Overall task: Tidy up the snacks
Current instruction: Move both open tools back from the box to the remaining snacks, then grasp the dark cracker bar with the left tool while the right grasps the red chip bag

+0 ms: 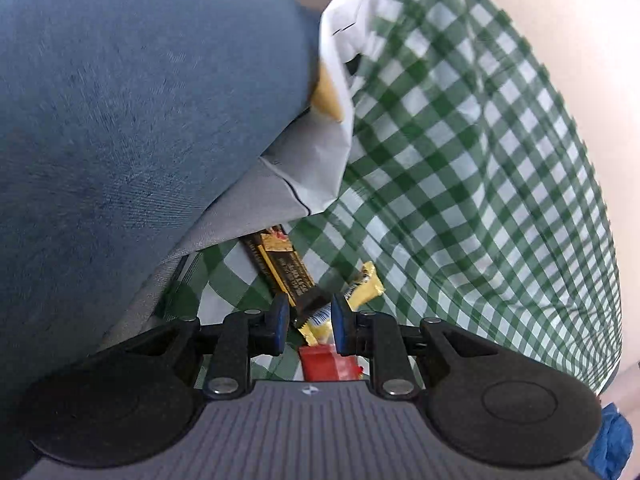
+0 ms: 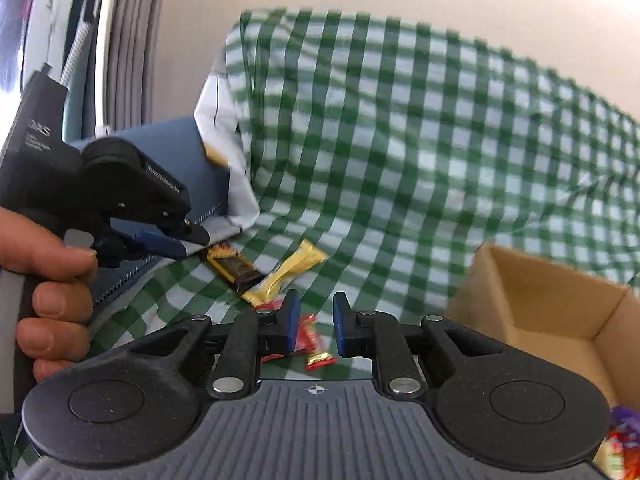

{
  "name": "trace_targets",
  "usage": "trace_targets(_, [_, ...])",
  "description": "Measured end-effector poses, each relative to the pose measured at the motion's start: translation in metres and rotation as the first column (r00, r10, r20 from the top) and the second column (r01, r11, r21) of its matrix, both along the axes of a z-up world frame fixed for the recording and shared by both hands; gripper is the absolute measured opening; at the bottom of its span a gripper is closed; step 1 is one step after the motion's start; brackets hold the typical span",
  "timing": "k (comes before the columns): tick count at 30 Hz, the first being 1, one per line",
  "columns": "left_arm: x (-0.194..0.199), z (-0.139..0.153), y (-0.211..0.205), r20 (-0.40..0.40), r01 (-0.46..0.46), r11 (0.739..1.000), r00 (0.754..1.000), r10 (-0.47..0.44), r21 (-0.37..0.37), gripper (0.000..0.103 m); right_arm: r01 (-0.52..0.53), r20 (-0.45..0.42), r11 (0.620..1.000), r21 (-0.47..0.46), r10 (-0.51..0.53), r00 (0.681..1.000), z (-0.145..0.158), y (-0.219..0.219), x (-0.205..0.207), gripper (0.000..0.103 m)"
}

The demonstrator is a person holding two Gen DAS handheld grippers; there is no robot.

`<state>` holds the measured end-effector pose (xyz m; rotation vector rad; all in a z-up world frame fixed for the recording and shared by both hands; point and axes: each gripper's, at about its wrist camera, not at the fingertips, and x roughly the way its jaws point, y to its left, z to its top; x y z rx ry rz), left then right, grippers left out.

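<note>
Each matte black plastic gripper (image 2: 316, 328) has 2 blue-padded fingers (image 2: 291, 320), silver pivot screws at 5 and 7 o'clock, ribbed grey base.

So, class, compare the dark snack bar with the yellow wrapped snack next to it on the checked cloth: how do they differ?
The dark snack bar has a dark brown wrapper with gold edging; the yellow wrapped snack is plain bright yellow. The dark bar looks flat and straight-edged; the yellow one is crinkled, with a pinched end. They slant opposite ways and meet at their near ends. Both lie loose on the green checked cloth, outside the cardboard box.
</note>
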<state>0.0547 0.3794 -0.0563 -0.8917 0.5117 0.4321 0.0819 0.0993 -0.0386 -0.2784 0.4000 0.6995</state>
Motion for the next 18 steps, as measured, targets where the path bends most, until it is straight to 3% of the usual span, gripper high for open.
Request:
trace_targets(2, [0.007,-0.006,0.004,-0.012,0.008,1.000,1.000,-0.008,0.000,0.026,0.005,-0.020,1.000,-0.023,-0.005,1.000,-0.011,0.014,0.008,0.025])
trace_targets(7, [0.034,-0.018,0.005,-0.059,0.023,0.998,0.998,-0.020,0.053,0.051,0.014,-0.060,0.998,-0.064,-0.018,0.998,-0.030,0.044,0.032,0.051])
trace_targets(9, [0.046,-0.023,0.005,-0.092,0.027,0.996,0.996,-0.019,0.085,0.055,-0.007,-0.086,0.995,-0.095,-0.002,0.996,-0.045,0.061,0.047,0.068])
trace_targets(15, [0.089,-0.042,0.006,-0.196,0.066,0.983,0.980,-0.031,0.170,0.070,-0.053,-0.128,0.981,-0.187,0.029,0.991,-0.070,0.083,0.060,0.072])
trace_targets(16, [0.094,-0.043,0.006,-0.208,0.081,0.979,0.977,-0.041,0.187,0.073,-0.079,-0.164,0.972,-0.222,0.043,0.986,-0.077,0.090,0.065,0.072])
trace_targets(18, [0.104,-0.043,0.006,-0.233,0.108,0.963,0.971,-0.050,0.246,0.076,-0.077,-0.151,0.970,-0.233,0.042,0.988,-0.078,0.091,0.065,0.075])
